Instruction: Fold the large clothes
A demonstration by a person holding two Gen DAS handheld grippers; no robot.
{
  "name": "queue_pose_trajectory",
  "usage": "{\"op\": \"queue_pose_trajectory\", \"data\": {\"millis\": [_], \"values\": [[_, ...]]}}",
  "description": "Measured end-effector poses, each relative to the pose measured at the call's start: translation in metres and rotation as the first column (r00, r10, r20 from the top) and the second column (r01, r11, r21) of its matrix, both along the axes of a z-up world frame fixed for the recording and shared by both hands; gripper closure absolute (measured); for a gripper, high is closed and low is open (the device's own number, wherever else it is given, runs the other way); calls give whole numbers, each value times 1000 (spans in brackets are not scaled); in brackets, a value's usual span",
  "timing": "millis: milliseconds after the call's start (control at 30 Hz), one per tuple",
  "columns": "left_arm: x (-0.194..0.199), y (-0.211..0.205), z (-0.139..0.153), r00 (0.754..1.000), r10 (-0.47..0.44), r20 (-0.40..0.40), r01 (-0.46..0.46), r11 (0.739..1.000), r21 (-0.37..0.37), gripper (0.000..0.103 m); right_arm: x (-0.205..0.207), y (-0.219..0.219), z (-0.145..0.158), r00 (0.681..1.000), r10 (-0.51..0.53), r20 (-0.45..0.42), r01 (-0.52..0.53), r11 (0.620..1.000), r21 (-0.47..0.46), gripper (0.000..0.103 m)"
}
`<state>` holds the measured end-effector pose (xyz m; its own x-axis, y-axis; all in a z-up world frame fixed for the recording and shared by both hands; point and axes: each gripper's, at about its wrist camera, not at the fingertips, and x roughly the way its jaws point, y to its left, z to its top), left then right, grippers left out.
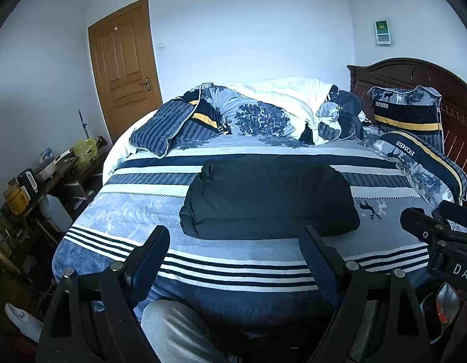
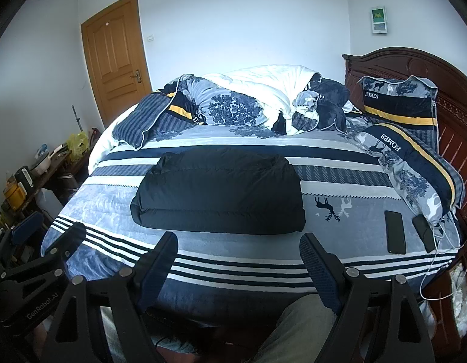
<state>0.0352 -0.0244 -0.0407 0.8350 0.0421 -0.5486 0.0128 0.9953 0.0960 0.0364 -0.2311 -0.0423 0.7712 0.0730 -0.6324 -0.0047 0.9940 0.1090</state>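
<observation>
A black padded garment (image 1: 268, 196) lies folded into a thick rectangle on the middle of the bed; it also shows in the right wrist view (image 2: 218, 193). My left gripper (image 1: 233, 236) is open and empty, held over the bed's near edge, short of the garment. My right gripper (image 2: 238, 242) is open and empty at the same near edge, also short of the garment. The right gripper shows at the right edge of the left wrist view (image 1: 436, 220). The left gripper shows at the left edge of the right wrist view (image 2: 49, 233).
The bed (image 1: 233, 269) has a blue, white and navy striped cover. A crumpled duvet (image 1: 263, 109) and pillows (image 1: 406, 112) lie at the far side by the wooden headboard (image 1: 415, 72). Two phones (image 2: 395, 231) lie at the right. A cluttered side table (image 1: 37, 178) stands left, beside a door (image 1: 124, 66).
</observation>
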Motion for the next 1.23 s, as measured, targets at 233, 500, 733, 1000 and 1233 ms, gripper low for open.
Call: {"op": "queue_pose_trajectory", "data": {"millis": [233,500,733,1000,1233], "values": [[0,1,0,1000,2,0,-2,1000,2,16,0,1,-1,1000,2,-2,-2,1000,-1,18],[1,1,-1,1000,0,1,0,1000,5,16,0,1,-1,1000,2,-3,-2,1000,-2,18],[4,4,-1,1000,3,-8,-3,1000,2,16,1,1,-1,1000,3,-4,-3,1000,-1,18],[9,5,-5,1000,11,-23,-11,1000,6,15,6,0,-5,1000,16,-9,-16,1000,-2,18],[12,5,-9,1000,3,-2,-3,1000,6,16,12,-2,-8,1000,21,-16,-21,1000,-2,18]]}}
